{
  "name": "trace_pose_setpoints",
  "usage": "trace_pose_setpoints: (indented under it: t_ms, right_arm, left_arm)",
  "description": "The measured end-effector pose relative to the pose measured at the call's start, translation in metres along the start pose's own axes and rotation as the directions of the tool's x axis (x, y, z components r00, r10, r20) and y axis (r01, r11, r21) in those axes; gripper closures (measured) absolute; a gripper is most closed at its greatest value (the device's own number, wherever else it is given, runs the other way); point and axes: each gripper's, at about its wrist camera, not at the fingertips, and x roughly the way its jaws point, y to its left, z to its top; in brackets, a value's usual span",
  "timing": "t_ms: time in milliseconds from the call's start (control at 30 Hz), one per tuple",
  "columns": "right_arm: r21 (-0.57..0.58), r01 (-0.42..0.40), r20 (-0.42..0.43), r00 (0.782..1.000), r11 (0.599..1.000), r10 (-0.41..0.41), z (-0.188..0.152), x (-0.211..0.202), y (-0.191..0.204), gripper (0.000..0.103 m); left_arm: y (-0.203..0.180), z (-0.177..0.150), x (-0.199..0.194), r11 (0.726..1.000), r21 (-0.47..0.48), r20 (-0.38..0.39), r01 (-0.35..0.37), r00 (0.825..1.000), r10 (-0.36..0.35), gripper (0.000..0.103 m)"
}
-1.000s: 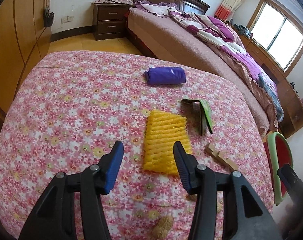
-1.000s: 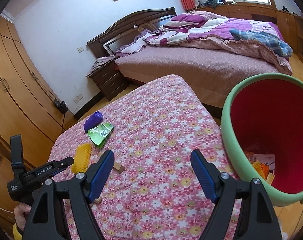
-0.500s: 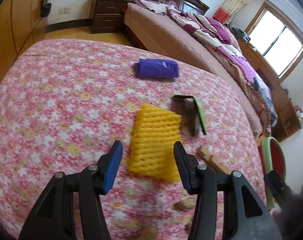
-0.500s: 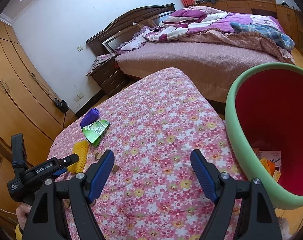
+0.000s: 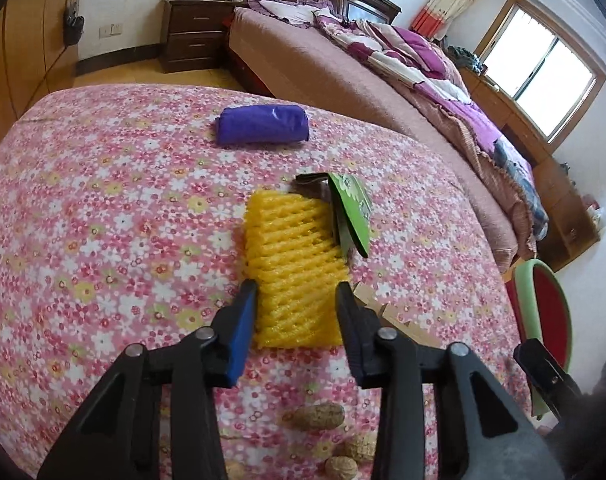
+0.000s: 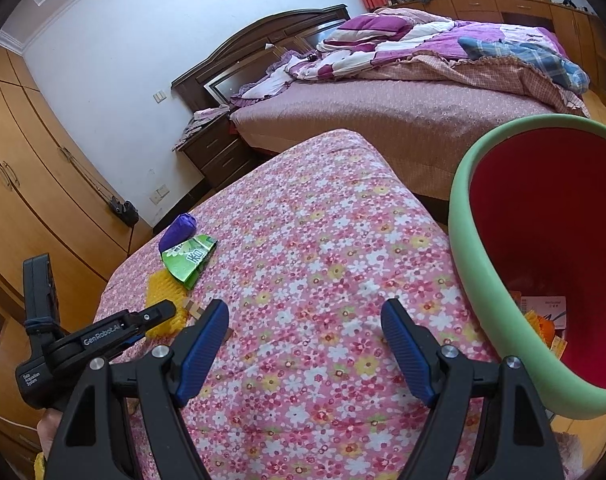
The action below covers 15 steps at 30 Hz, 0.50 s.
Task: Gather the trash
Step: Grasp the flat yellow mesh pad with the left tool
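Observation:
A yellow foam net (image 5: 293, 268) lies on the floral-covered table (image 5: 103, 220). My left gripper (image 5: 297, 312) is open with its jaws on either side of the net's near end, and it also shows in the right wrist view (image 6: 159, 316). A green wrapper (image 5: 349, 212) lies just right of the net, a purple packet (image 5: 263, 125) farther back. My right gripper (image 6: 305, 336) is open and empty above the table, beside the green-rimmed red bin (image 6: 543, 240), which holds some trash.
Peanut shells (image 5: 315, 416) and a small cardboard piece (image 5: 387, 312) lie near my left gripper. A bed (image 6: 423, 92) stands behind the table, a nightstand (image 5: 195, 32) and wooden wardrobes (image 6: 31, 168) to the left. The bin also shows at the right in the left wrist view (image 5: 543, 312).
My left gripper has moved forward and down so that its jaws now flank the yellow net. My right gripper has stayed open and shifted only slightly.

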Motion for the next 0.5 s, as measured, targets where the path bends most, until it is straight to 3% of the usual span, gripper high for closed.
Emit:
trace_pose_setpoints:
  t_ms: [133, 367, 500]
  right_arm:
    - [-0.005, -0.002, -0.008, 1.0, 1.0, 0.002, -0.001, 0.001, 0.001, 0.022]
    - [-0.049, -0.006, -0.035, 0.999, 0.999, 0.004, -0.005, 0.007, 0.013, 0.022]
    - [-0.106, -0.016, -0.057, 0.998, 0.994, 0.01, -0.005, 0.013, 0.028, 0.022]
  left_arm:
    - [-0.005, -0.002, 0.002, 0.999, -0.012, -0.015, 0.045, 0.999, -0.046, 0.085]
    - [0.007, -0.007, -0.023, 0.998, -0.018, 0.019, 0.064, 0.998, -0.064, 0.087]
    - [0.018, -0.009, -0.049, 1.0, -0.007, 0.075, 0.012, 0.997, -0.011, 0.087]
